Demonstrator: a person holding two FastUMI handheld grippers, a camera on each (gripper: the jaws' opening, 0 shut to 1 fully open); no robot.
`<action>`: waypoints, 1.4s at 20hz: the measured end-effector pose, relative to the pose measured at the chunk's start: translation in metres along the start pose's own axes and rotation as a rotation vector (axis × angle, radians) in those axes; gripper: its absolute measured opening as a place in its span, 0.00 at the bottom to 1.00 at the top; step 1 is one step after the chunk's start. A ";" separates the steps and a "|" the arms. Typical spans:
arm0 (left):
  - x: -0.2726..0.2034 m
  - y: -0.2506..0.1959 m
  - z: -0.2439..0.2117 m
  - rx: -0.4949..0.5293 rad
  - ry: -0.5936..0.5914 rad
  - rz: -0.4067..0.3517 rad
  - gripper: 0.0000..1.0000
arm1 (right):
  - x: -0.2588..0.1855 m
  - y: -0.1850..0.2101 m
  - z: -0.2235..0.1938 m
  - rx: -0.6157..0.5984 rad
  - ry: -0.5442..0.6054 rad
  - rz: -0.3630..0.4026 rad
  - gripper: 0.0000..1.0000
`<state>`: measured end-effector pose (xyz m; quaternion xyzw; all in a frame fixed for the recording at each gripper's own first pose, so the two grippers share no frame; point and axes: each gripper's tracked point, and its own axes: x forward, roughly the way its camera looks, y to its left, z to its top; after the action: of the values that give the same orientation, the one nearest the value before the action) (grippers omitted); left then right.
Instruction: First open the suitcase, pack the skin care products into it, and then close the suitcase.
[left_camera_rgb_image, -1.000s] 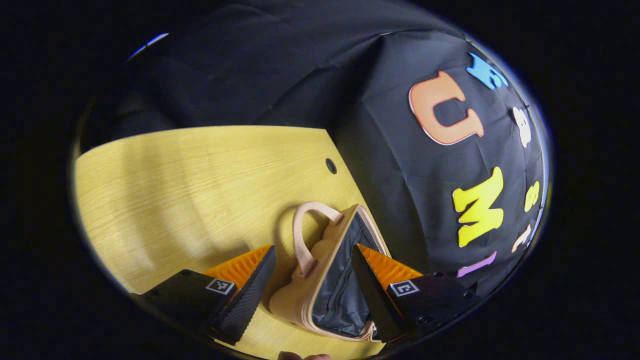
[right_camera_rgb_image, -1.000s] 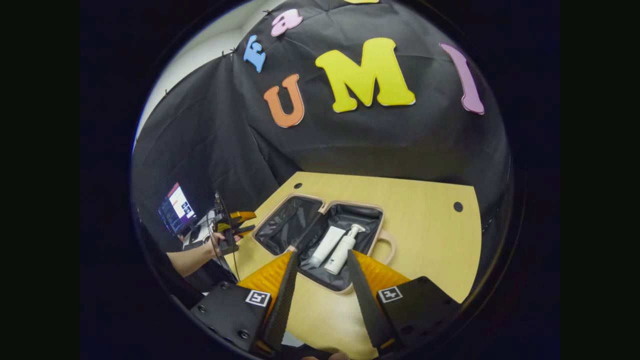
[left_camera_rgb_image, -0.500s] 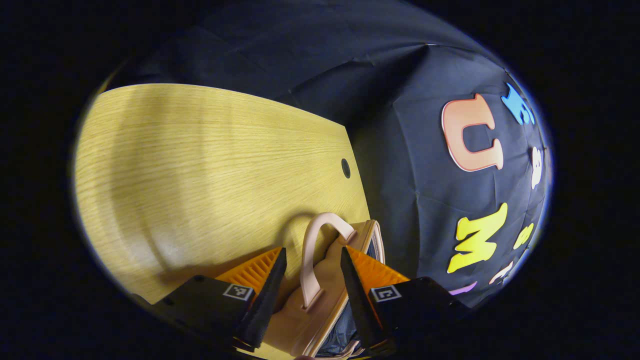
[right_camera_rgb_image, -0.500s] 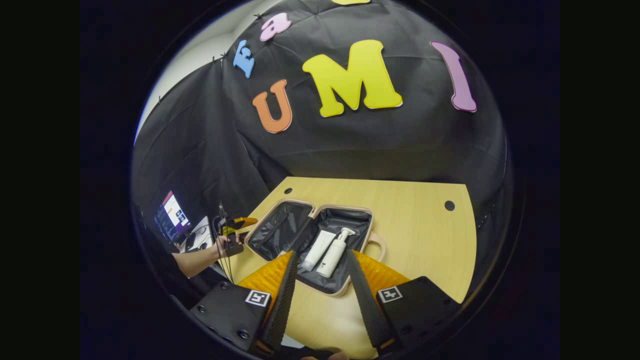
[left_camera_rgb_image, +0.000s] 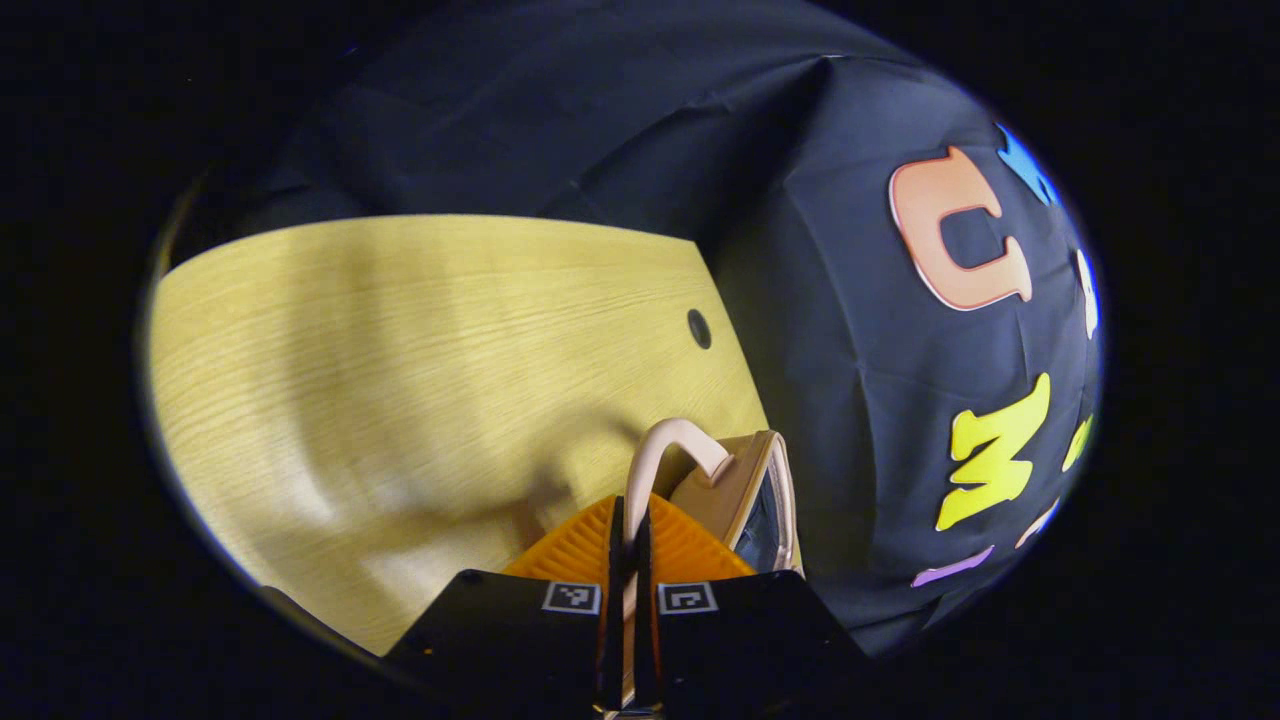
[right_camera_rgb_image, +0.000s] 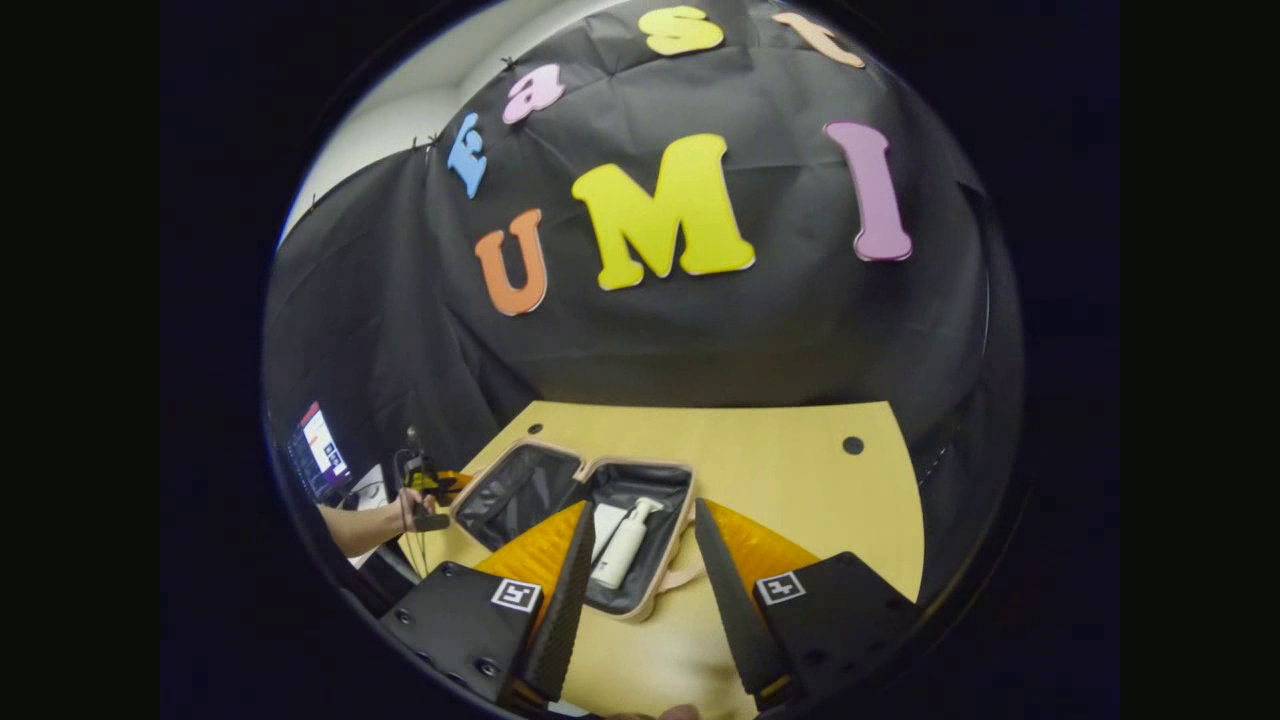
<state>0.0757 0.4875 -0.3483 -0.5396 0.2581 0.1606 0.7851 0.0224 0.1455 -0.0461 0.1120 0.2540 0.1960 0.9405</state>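
Observation:
A beige suitcase (right_camera_rgb_image: 689, 497) lies open on the table, black lining showing in both halves. In its right half lie a white pump bottle (right_camera_rgb_image: 622, 548) and a white tube (right_camera_rgb_image: 603, 522). My right gripper (right_camera_rgb_image: 642, 510) hovers open above and in front of the case, holding nothing. In the left gripper view, my left gripper (left_camera_rgb_image: 628, 510) is shut on the beige handle (left_camera_rgb_image: 665, 440) of the suitcase shell (left_camera_rgb_image: 730, 480), whose half stands partly raised. In the right gripper view, the left gripper (right_camera_rgb_image: 430, 485) and the hand (right_camera_rgb_image: 408, 505) holding it sit at the case's left edge.
The light wooden table (left_camera_rgb_image: 400, 340) has a round cable hole (left_camera_rgb_image: 698, 328) near its far edge, and another hole (right_camera_rgb_image: 852, 444) at the back right. A lit monitor (right_camera_rgb_image: 315, 455) stands beyond the table's left side. Black cloth walls surround the table.
My left gripper's fingers came together around the suitcase handle and are now shut on it. The right gripper drew back and tilted up, so the case looks smaller and lower.

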 end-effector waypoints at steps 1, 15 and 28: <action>-0.011 -0.017 0.005 0.022 -0.021 -0.017 0.06 | -0.006 -0.006 0.003 0.009 -0.022 -0.010 0.60; -0.127 -0.287 -0.138 0.955 -0.404 -0.122 0.03 | -0.112 -0.096 0.029 -0.004 -0.280 -0.209 0.60; -0.083 -0.304 -0.351 1.173 -0.262 -0.219 0.03 | -0.178 -0.172 0.024 -0.036 -0.326 -0.423 0.60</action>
<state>0.0878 0.0516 -0.1673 -0.0165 0.1479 -0.0249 0.9885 -0.0525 -0.0876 -0.0019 0.0695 0.1135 -0.0211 0.9909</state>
